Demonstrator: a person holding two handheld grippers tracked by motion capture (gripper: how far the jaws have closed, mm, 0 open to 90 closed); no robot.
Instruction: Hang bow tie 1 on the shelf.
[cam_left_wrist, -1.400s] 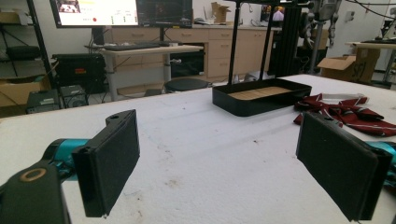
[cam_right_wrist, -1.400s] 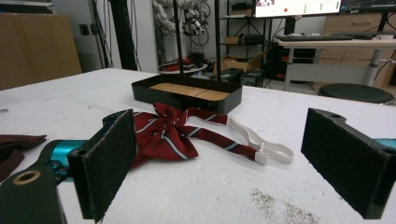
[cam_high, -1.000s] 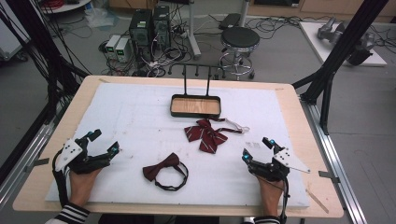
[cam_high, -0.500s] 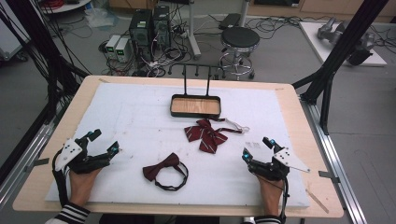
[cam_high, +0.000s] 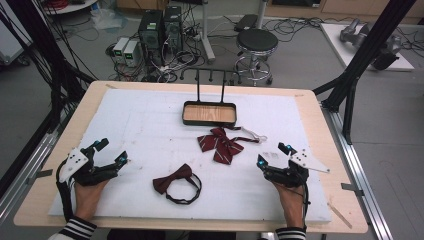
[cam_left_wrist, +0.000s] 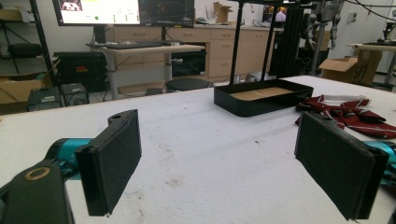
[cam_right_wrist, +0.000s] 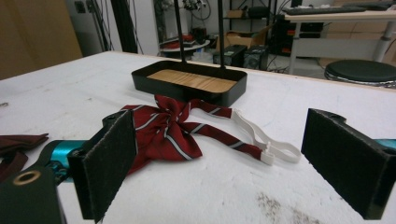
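Note:
A striped red bow tie (cam_high: 220, 143) with a white strap (cam_high: 251, 134) lies mid-table, just in front of a black tray (cam_high: 209, 120) with a wooden floor and an upright rack. A plain dark red bow tie (cam_high: 173, 179) with a black loop lies nearer the front edge. My left gripper (cam_high: 112, 152) rests open at the front left, nothing between its pads (cam_left_wrist: 114, 158). My right gripper (cam_high: 273, 154) rests open at the front right, facing the striped bow tie (cam_right_wrist: 163, 130) and the tray (cam_right_wrist: 189, 91). The left gripper view shows the tray (cam_left_wrist: 261, 100) ahead.
A white foam mat (cam_high: 140, 125) covers the wooden table (cam_high: 327, 145). Black frame posts stand at the table's left and right. Behind the table are a stool (cam_high: 256, 42), computers and cables on the floor.

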